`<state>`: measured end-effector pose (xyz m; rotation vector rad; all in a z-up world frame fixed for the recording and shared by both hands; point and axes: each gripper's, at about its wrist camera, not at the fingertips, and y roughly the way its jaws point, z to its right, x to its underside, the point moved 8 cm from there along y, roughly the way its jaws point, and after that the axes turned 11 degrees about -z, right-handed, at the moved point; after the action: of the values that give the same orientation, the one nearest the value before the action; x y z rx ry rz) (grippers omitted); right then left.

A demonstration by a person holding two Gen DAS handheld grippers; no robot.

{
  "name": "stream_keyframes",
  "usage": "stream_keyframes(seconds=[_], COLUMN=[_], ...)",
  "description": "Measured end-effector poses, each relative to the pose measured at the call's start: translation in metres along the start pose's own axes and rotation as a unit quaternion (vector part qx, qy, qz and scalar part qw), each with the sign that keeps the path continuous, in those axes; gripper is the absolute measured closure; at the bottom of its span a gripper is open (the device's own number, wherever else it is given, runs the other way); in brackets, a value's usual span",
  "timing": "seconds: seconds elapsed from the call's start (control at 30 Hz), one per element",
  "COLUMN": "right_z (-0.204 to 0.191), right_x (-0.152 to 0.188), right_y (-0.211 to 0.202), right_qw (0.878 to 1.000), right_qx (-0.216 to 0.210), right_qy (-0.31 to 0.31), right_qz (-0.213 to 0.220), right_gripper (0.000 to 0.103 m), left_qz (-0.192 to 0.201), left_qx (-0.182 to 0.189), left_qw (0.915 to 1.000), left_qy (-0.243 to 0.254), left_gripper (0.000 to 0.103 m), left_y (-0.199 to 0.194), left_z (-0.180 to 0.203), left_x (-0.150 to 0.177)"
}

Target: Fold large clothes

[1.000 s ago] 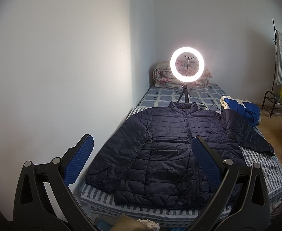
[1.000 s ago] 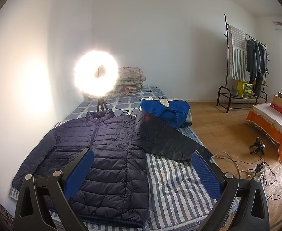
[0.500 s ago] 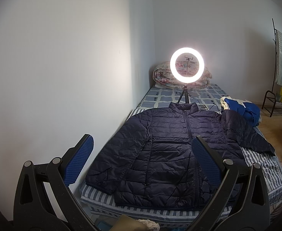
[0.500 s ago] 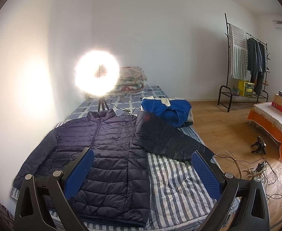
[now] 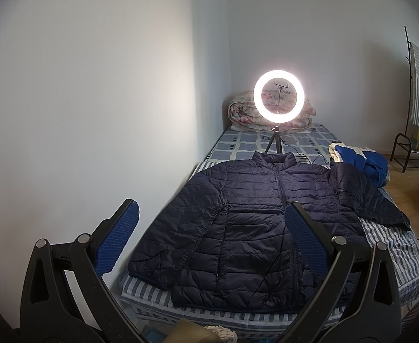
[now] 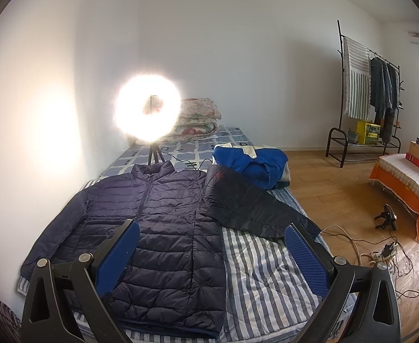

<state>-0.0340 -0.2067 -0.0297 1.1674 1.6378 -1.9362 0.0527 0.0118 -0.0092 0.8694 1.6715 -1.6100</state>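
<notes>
A dark navy quilted jacket (image 5: 252,217) lies flat, front up and zipped, on the striped bed (image 5: 395,245). Its collar points to the far end. One sleeve lies along its side by the wall, the other spreads out toward the floor side (image 6: 255,208). It also shows in the right wrist view (image 6: 163,217). My left gripper (image 5: 212,238) is open and empty, held above the near end of the bed. My right gripper (image 6: 212,253) is open and empty, above the near hem and the striped sheet (image 6: 260,268).
A lit ring light on a tripod (image 5: 278,95) stands on the bed behind the collar. A blue garment (image 6: 252,163) lies beside it, folded quilts (image 6: 198,117) at the far end. A wall runs along the left. Clothes rack (image 6: 375,91), cables (image 6: 380,254) and an orange-covered table (image 6: 403,180) stand right.
Both grippers have drifted very slightly, with the view shifting a little. The jacket has not moved and both grippers stay open.
</notes>
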Motion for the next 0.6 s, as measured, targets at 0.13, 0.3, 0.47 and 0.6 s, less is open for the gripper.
stream_keyframes(seconds=[0.13, 0.3, 0.47, 0.6], right_z=[-0.0020, -0.0036, -0.0055, -0.0080], right_x=[-0.0002, 0.0000, 0.0001, 0.0004], right_y=[0.0009, 0.0016, 0.0030, 0.0044], right_qw=[1.000, 1.000, 1.000, 1.000], right_qx=[-0.001, -0.002, -0.002, -0.004], right_qy=[-0.001, -0.002, -0.004, -0.005], right_qz=[0.000, 0.000, -0.001, -0.003], right_gripper=[0.000, 0.000, 0.000, 0.000], left_qz=[0.000, -0.001, -0.001, -0.003], left_qx=[-0.001, -0.002, -0.002, -0.002], left_qw=[1.0000, 1.0000, 1.0000, 1.0000], left_qy=[0.000, -0.001, 0.000, 0.000], left_gripper=[0.000, 0.000, 0.000, 0.000], left_y=[0.0014, 0.0038, 0.0049, 0.0078], left_z=[-0.0010, -0.0028, -0.0031, -0.0047], left_x=[0.0003, 0.0002, 0.0012, 0.0038])
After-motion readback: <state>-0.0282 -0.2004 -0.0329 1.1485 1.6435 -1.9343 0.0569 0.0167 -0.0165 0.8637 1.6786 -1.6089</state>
